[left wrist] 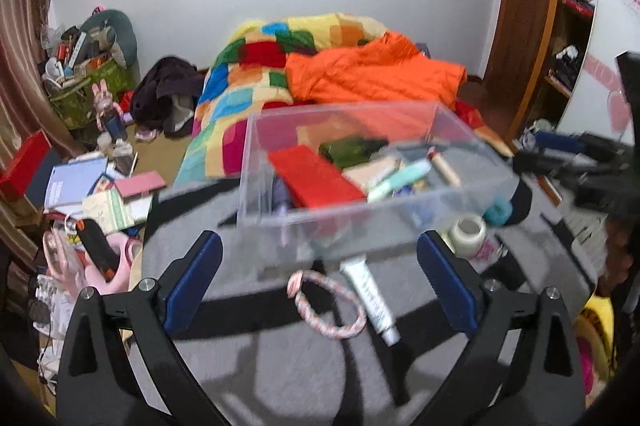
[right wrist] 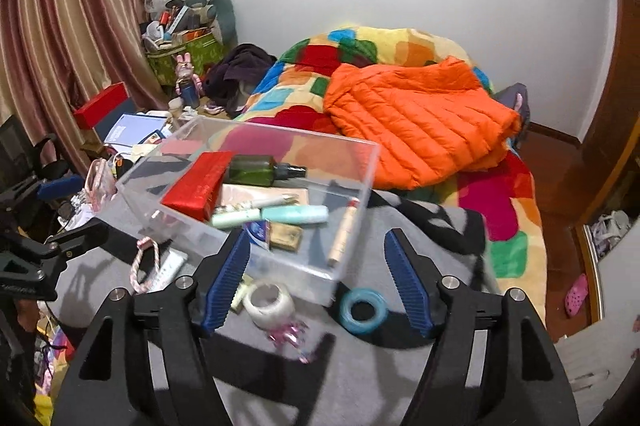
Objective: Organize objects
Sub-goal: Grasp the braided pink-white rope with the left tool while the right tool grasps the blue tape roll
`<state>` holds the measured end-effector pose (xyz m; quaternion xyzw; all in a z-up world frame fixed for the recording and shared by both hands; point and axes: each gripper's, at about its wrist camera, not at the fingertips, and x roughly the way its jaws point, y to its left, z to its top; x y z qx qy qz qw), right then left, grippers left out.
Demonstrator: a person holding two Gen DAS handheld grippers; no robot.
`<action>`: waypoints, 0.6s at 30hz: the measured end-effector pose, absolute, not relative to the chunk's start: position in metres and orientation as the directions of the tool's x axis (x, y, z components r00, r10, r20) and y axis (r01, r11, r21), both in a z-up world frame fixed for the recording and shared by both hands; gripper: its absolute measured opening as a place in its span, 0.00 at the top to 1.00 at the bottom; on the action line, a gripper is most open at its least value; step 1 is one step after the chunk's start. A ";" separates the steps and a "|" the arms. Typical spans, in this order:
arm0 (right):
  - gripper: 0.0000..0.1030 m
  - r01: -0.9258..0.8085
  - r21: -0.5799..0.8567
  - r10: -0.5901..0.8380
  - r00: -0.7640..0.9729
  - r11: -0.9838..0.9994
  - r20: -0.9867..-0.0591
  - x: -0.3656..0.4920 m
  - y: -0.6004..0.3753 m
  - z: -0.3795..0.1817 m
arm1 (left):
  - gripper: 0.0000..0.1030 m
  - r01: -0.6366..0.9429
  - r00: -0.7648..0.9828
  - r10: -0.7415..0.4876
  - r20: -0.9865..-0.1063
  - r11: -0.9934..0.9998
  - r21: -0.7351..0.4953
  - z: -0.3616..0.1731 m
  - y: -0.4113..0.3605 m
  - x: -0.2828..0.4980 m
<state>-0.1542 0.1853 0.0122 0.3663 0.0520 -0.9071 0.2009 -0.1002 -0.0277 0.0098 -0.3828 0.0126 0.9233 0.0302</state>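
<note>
Hovering with jaws spread and empty, the left gripper [left wrist: 320, 278] frames a braided ring [left wrist: 326, 306] and tube [left wrist: 370, 296] at lower centre — the right gripper [right wrist: 318, 278], likewise agape, faces the clear plastic bin [right wrist: 352, 222], tape roll [right wrist: 269, 304] and blue ring [right wrist: 363, 310].

Clear plastic, soft cloth and matt black tooling.

The box [right wrist: 352, 186] just ahead of the right jaws is clear, glossy plastic, holding a shiny red carton [right wrist: 196, 186] and a dark green translucent bottle [right wrist: 256, 170]. Below it lies a grey and black cloth [right wrist: 360, 378], matt and slightly fuzzy. Between the right jaws sit a glossy roll of tape [right wrist: 268, 304] and a smooth blue ring [right wrist: 363, 311]. Between the left jaws lie a braided cord loop [left wrist: 326, 304] and a smooth white tube [left wrist: 370, 296]. Both grippers are matt black plastic with ribbed blue pads [right wrist: 228, 280] and metal screws. Beyond the box, the orange jacket [right wrist: 416, 122] is quilted with a slight sheen.
</note>
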 end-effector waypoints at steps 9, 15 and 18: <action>0.35 0.327 0.061 -0.256 -0.598 -0.943 -0.759 -0.152 0.227 -0.031 | 0.14 -0.021 -0.620 0.020 -0.784 -1.000 -0.009 -0.038 -0.055 -0.093; 0.35 0.315 0.086 -0.250 -0.529 -0.945 -0.811 -0.161 0.232 -0.064 | 0.39 -0.029 -0.563 0.052 -0.825 -0.999 -0.043 -0.053 -0.062 -0.109; 0.35 0.315 0.094 -0.255 -0.519 -0.944 -0.816 -0.166 0.228 -0.070 | 0.46 -0.040 -0.551 0.039 -0.834 -0.999 -0.020 -0.057 -0.058 -0.120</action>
